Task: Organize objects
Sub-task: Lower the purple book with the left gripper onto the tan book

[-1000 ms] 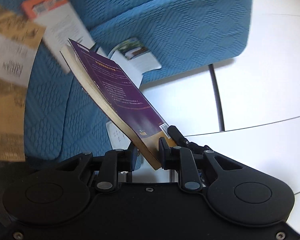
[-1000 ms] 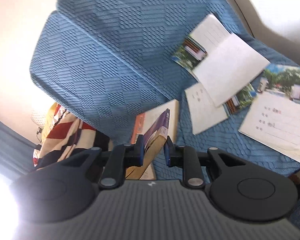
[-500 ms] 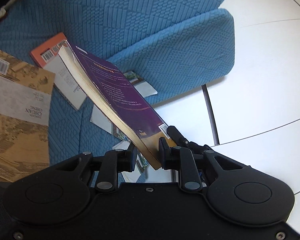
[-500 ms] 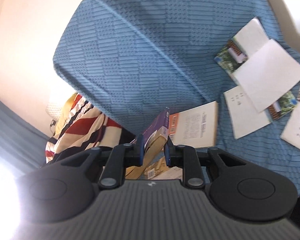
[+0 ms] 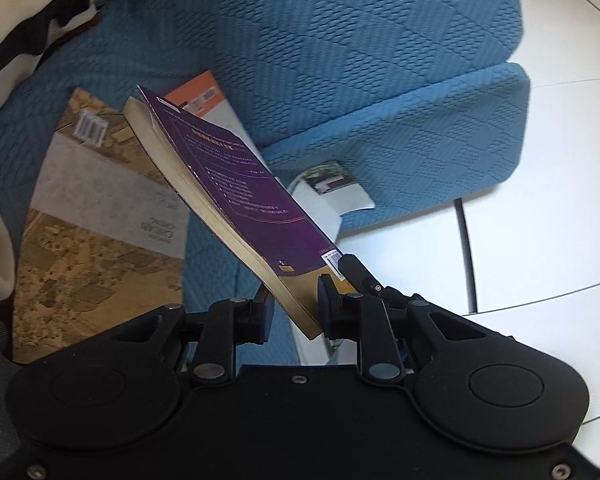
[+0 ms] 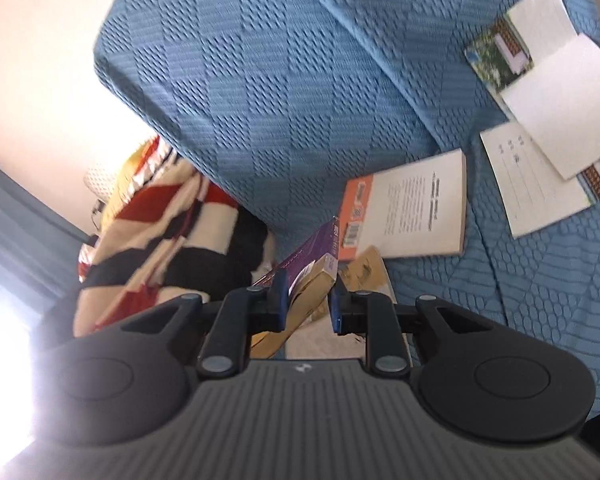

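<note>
A blue quilted sofa (image 5: 380, 60) filled the space ahead of both tongs, its seat spread beneath them and its armrest (image 6: 260, 80) rising beyond the right pair. A striped blanket (image 6: 160, 220) lay heaped left of the right tongs. Under and left of the left tongs lay a large tan book (image 5: 100, 220) with a barcode, flat on the seat. Past it, just beyond the lifted book, lay an orange-and-white book (image 6: 412, 216), and well off to the right of the right tongs several thin booklets (image 6: 540, 120) overlapped one another. The purple paperback (image 5: 240, 200) was held off the seat, tilted, slanting up and away from the left tongs. The left tongs (image 5: 296, 312) were clamped on its near corner, and the right tongs (image 6: 308, 300) were clamped on another edge of it, so both pairs gripped the same book.
</note>
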Demonstrator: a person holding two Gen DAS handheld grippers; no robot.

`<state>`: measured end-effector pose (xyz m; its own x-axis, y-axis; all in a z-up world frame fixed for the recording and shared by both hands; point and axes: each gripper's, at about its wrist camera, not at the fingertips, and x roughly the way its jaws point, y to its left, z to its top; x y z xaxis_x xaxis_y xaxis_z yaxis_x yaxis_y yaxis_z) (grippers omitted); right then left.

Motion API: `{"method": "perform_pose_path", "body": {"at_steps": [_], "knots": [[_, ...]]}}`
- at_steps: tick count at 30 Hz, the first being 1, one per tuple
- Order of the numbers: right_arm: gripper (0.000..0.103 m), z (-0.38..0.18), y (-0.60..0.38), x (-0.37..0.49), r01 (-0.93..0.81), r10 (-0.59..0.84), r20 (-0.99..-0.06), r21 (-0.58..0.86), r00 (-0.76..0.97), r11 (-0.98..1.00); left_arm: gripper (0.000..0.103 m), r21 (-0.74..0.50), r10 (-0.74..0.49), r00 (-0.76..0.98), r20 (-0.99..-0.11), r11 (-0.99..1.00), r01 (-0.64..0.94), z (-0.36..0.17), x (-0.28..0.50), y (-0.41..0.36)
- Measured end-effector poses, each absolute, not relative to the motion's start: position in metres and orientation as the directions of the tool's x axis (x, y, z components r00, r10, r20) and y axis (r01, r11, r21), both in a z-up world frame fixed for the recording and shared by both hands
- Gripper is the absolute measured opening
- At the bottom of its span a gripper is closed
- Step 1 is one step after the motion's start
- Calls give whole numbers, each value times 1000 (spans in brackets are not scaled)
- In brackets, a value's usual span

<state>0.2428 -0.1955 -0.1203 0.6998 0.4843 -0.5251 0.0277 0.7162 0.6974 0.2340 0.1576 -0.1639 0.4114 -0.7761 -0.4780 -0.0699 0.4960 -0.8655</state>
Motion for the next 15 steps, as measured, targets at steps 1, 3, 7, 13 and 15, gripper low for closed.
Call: {"method": "perform_pose_path", "body": {"at_steps": [1,3,7,13,15], "knots": [[24,-126,-194,243,32,484,-533,694,694,719,22,-866,-777,407,-480,494,-78,-170,235,158],[24,-137,-190,245,41,482,-551,686,681,726,22,-858,-772,396,-498,505,-95,-181,237,159],[24,-158,-182,247,46,468,-588,654,660,756,23,-810,-729,380,-569,575,-111,-196,242,155],[24,-167,-162,241,1,431,-614,576,661,818,23,-775,-697,366,-616,620,-123,-212,242,157],[24,-167,-155,239,-14,415,-620,546,666,838,23,-759,-683,363,-634,640,-120,-211,241,157]]}}
